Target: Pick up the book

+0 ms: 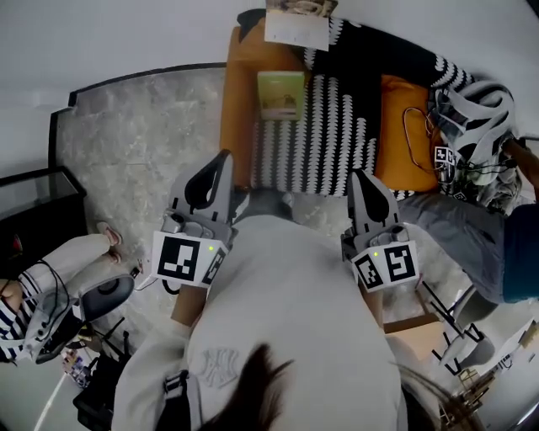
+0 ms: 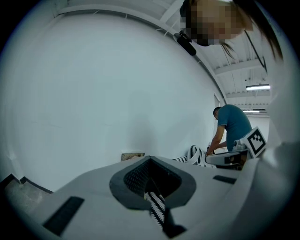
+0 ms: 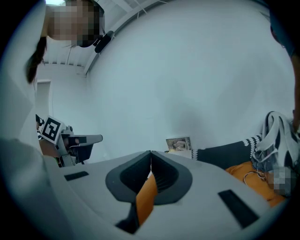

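Stage: pick-up not begun | book [image 1: 280, 94]: green, flat on the orange sofa [image 1: 240, 109] at the striped throw's [image 1: 337, 135] left edge, far ahead, untouched | left gripper [image 1: 221, 162]: jaws closed, empty | right gripper [image 1: 362, 178]: jaws closed, empty | remaining: reach, open, grasp, lift.

An orange sofa [image 1: 238, 101] stands against the white wall, on a grey marble floor [image 1: 135, 143]. A black-and-white knitted blanket [image 1: 337, 118] lies over it and touches 1 orange cushion [image 1: 402, 135]. A picture [image 1: 296, 25] leans on the wall behind. A person in a blue shirt [image 2: 232, 124] bends over near the blanket.
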`<action>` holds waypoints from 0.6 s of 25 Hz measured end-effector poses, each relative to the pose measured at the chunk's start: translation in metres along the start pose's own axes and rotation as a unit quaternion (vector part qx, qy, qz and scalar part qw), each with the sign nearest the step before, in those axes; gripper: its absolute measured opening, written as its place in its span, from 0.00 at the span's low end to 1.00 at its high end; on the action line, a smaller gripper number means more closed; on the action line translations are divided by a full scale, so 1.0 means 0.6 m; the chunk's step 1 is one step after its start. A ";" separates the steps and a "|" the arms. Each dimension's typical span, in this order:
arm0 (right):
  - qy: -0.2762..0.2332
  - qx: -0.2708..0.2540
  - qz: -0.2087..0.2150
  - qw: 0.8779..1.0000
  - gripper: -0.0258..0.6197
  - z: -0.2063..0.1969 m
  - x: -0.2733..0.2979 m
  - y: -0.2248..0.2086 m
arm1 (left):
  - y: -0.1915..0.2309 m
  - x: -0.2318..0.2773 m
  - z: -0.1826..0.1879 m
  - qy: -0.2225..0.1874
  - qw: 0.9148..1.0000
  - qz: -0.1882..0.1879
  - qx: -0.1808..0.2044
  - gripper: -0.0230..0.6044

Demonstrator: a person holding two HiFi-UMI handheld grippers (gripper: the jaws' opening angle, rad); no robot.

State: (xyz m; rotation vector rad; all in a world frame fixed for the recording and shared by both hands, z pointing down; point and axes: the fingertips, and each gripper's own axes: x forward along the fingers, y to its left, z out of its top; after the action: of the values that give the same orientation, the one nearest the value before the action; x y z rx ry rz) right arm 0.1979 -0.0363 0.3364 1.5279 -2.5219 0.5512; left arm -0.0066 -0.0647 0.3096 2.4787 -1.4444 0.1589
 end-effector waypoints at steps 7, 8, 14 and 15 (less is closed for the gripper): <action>-0.004 -0.007 -0.005 1.000 0.07 0.048 0.105 -0.014 | 0.067 0.095 0.046 -0.011 1.000 -0.025 0.006 0.05; -0.004 -0.007 -0.007 1.000 0.07 0.054 0.117 -0.016 | 0.076 0.109 0.052 -0.013 0.999 -0.029 0.007 0.05; 0.007 -0.008 -0.023 1.000 0.07 0.070 0.176 -0.035 | 0.103 0.180 0.081 -0.022 0.998 -0.063 0.006 0.05; 0.009 -0.008 -0.026 1.000 0.07 0.071 0.183 -0.036 | 0.107 0.188 0.081 -0.021 0.997 -0.068 0.005 0.05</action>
State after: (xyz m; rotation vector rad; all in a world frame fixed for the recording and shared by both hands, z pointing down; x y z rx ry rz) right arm 0.1677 -0.1525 0.3356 1.5714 -2.4597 0.5322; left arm -0.0080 -0.2030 0.3001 2.5930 -1.2862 0.0888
